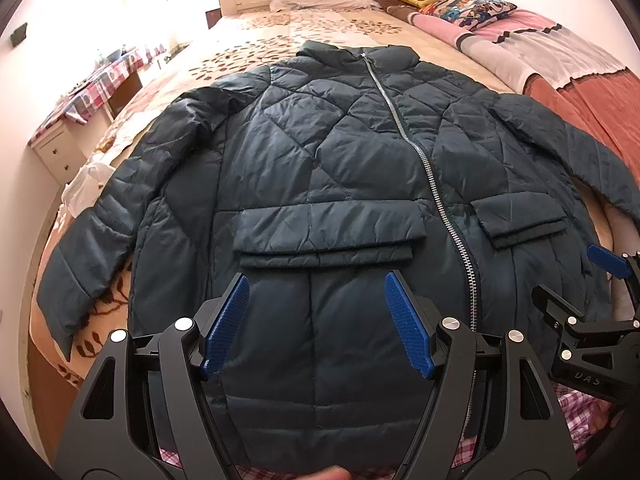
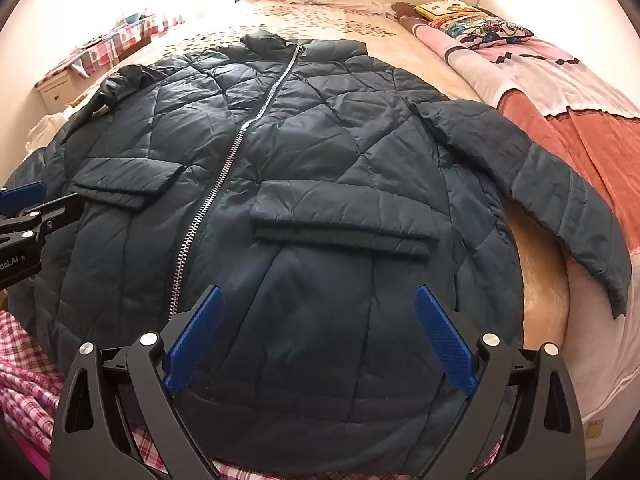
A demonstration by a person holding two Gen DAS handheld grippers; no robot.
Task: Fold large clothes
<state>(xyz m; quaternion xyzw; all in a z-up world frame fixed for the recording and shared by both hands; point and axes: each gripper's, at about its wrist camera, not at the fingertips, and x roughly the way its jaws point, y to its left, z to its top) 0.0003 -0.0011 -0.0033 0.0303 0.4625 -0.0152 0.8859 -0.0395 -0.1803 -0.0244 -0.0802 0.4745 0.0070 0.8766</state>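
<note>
- We are holding the left hand-held gripper [image 1: 316, 300] spread, empty, over the jacket's [image 1: 340, 152] hem at 6 o'clock.
- The right hand-held gripper [image 2: 320, 316] is gaping too.
- The jacket is lying flat, zipped, on the bed [image 1: 248, 36], collar at 12 o'clock.

Dark quilted jacket [image 1: 320, 152] spread flat, zipped, on bed [image 1: 256, 40]; left claw [image 1: 316, 320] open above hem

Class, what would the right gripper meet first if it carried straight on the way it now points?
Most likely the dark quilted jacket: the open right gripper aims down at its lower front panel, below the pocket flap. Depth is hard to judge here.
</note>
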